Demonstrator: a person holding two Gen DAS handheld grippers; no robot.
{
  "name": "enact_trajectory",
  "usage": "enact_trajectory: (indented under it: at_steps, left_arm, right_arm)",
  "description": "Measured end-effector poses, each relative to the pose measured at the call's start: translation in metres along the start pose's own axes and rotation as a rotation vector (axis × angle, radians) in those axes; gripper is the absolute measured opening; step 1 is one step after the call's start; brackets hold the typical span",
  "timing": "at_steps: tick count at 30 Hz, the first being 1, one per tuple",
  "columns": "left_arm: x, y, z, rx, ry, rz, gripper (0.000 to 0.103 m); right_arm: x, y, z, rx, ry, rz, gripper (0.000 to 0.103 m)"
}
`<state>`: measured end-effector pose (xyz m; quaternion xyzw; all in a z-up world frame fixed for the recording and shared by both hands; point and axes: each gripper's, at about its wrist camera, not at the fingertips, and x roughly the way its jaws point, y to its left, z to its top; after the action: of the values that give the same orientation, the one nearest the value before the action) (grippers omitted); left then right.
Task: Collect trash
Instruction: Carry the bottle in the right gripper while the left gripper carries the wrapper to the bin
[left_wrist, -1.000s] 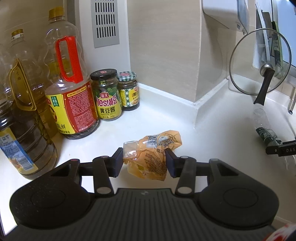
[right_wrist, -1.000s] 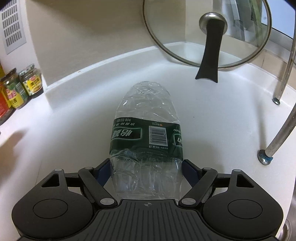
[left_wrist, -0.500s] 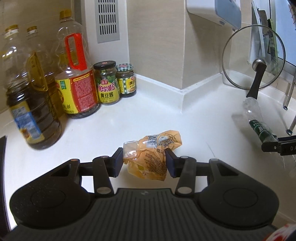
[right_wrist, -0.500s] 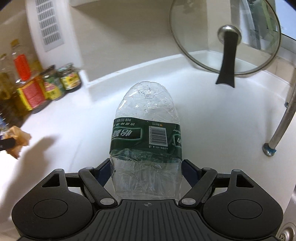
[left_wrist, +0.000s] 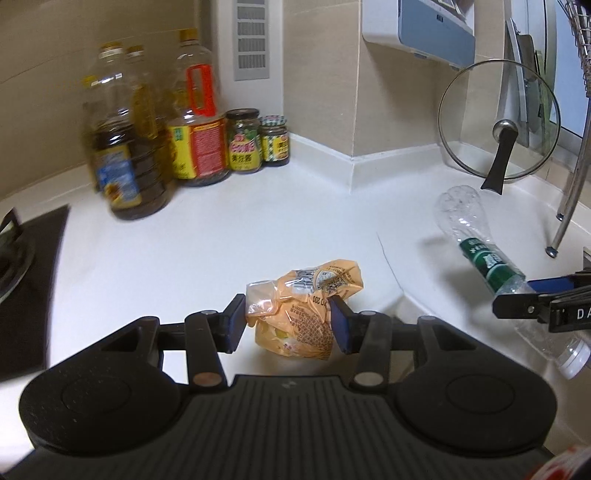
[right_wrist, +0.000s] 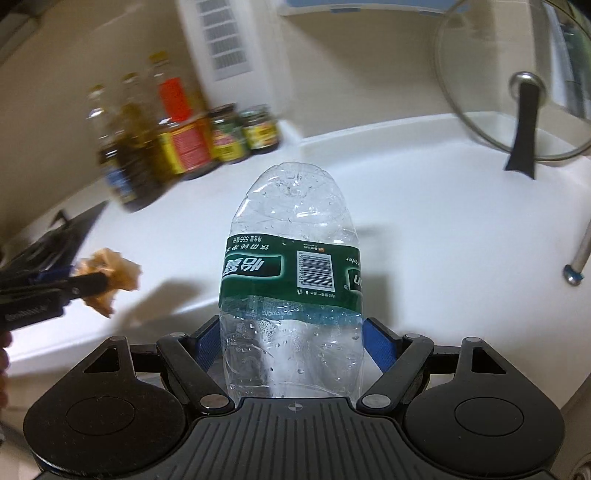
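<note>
A crumpled orange snack wrapper (left_wrist: 303, 306) hangs above the white counter, pinched between the blue pads of my left gripper (left_wrist: 288, 317). An empty clear water bottle (right_wrist: 291, 280) with a green label sticks out base first from my right gripper (right_wrist: 291, 339), whose pads press its sides. In the left wrist view the same bottle (left_wrist: 476, 251) shows at the right, held by the right gripper (left_wrist: 524, 299). The right wrist view has the wrapper (right_wrist: 110, 277) at its left edge in the left gripper (right_wrist: 85, 284).
Oil bottles (left_wrist: 122, 147) and two sauce jars (left_wrist: 243, 142) stand in the counter's back corner. A glass pot lid (left_wrist: 498, 122) leans on the wall at the right beside metal rack legs (left_wrist: 569, 192). A black stove (left_wrist: 26, 269) lies at the left.
Both grippers have drawn back from the wall with their loads. The bottles and jars look smaller and farther off. The stove edge has come into view, and the right view has swung left.
</note>
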<state>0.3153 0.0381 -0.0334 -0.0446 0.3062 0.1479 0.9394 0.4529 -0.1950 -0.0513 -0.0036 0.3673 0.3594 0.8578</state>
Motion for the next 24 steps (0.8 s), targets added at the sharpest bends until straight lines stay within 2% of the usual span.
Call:
enact_trajectory:
  at_steps: [6,11,17,24]
  left_arm:
    - [-0.043,-0.010,-0.042,-0.054,0.034,0.038,0.045]
    - [-0.060,-0.011,-0.075,-0.090,0.089,0.055,0.045]
    - [-0.062,-0.005,-0.101,-0.103,0.143,0.043,0.045]
    - [-0.043,0.005,-0.125,-0.104,0.215,-0.003,0.045]
  right_arm:
    - [-0.021,0.029,-0.034,-0.044,0.043,0.109,0.079]
    - [-0.022,0.052,-0.066,-0.073,0.107,0.175,0.079]
    - [-0.011,0.065,-0.096,-0.062,0.181,0.194,0.079]
    - [0.013,0.069,-0.118,-0.017,0.241,0.154,0.079]
